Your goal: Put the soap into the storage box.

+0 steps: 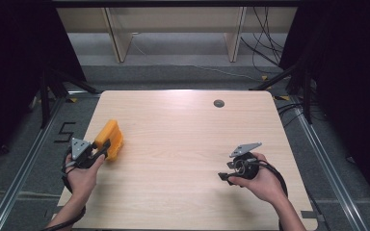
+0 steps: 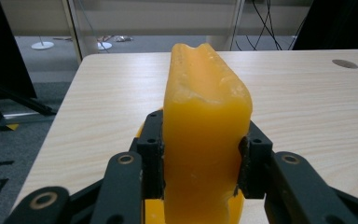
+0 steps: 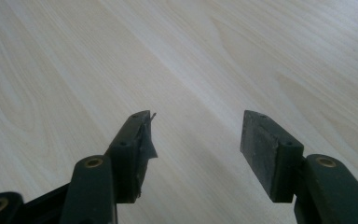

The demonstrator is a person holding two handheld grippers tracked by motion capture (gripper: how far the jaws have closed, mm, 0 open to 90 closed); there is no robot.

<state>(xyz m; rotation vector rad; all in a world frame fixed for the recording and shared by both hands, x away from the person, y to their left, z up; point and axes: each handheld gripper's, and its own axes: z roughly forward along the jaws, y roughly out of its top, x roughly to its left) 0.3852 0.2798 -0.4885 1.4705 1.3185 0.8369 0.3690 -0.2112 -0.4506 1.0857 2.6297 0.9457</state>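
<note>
Counter (image 1: 183, 144): pale wood-grain top, rounded corners, one small dark round grommet (image 1: 218, 103) near the far edge, right of centre. Surface bare apart from the orange block.

Left claw (image 1: 107, 148): pinching the orange block (image 1: 111, 139) by its two broad sides; in the left gripper view the pads press in on both faces of the block (image 2: 207, 135). Block is waxy, yellow-orange, taller than wide, uneven notched top. It sits at the counter's left edge, about midway front to back. Whether its base touches the wood, cannot tell.

Right claw (image 1: 223, 177): spread, nothing between the pads. Held in the right hand (image 1: 262, 183) over the counter's near right part. In the right gripper view the jaws point at bare wood grain.

Room: grey carpeted floor around the counter, metal rails along both sides, black curtains left and right. Light wooden frame legs and loose black cables beyond the far edge. A black mark on the floor at left.
</note>
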